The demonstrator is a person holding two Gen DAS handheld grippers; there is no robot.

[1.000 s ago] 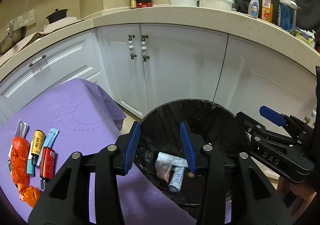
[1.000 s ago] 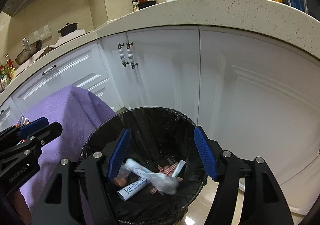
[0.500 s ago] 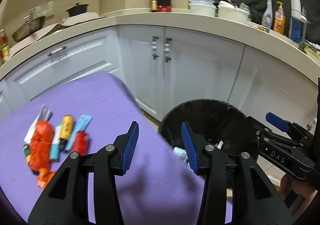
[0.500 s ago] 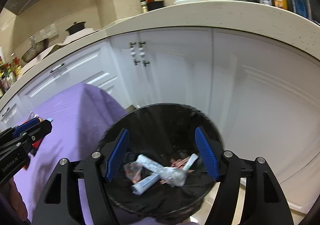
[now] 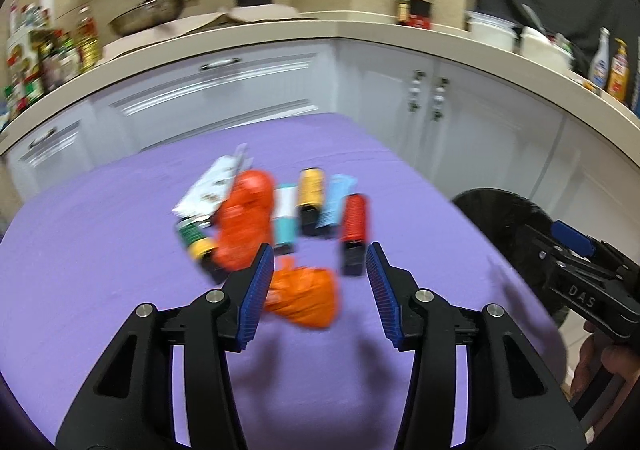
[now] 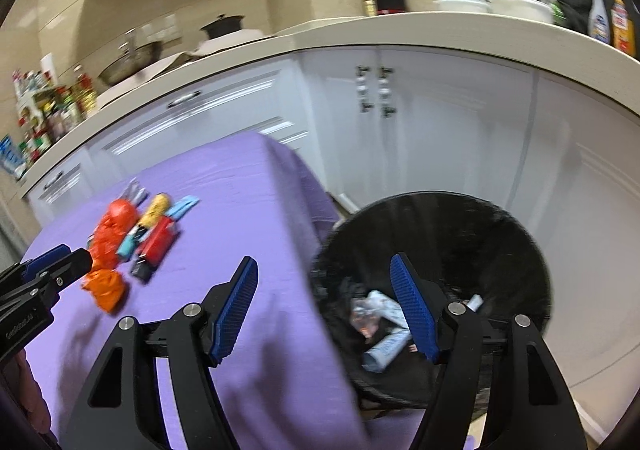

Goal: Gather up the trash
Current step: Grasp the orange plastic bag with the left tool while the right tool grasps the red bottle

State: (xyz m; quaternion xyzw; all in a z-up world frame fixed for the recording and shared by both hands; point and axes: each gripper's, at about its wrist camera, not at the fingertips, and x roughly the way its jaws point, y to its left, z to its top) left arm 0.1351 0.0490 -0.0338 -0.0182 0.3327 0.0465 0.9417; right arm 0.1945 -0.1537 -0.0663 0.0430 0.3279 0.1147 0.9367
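A pile of trash lies on the purple table (image 5: 100, 290): an orange crumpled bag (image 5: 244, 226), a smaller orange wad (image 5: 306, 296), a red tube (image 5: 354, 223), a yellow tube (image 5: 311, 193), a pale blue wrapper (image 5: 338, 197) and a white packet (image 5: 208, 193). My left gripper (image 5: 320, 270) is open and empty, just above the orange wad. My right gripper (image 6: 324, 298) is open and empty, over the table edge beside the black bin (image 6: 504, 234). The bin holds tubes and wrappers (image 6: 384, 346). The pile also shows in the right wrist view (image 6: 120, 246).
White cabinets (image 5: 460, 129) and a beige counter (image 5: 360, 29) curve behind the table. Bottles (image 5: 608, 65), bowls (image 5: 492, 29) and a pan (image 5: 148, 15) stand on the counter. The bin (image 5: 504, 217) stands on the floor right of the table. The right gripper shows in the left wrist view (image 5: 576, 270).
Both grippers have swung left from over the bin towards the table. The left gripper now hovers at the trash pile. Both stay open and empty.
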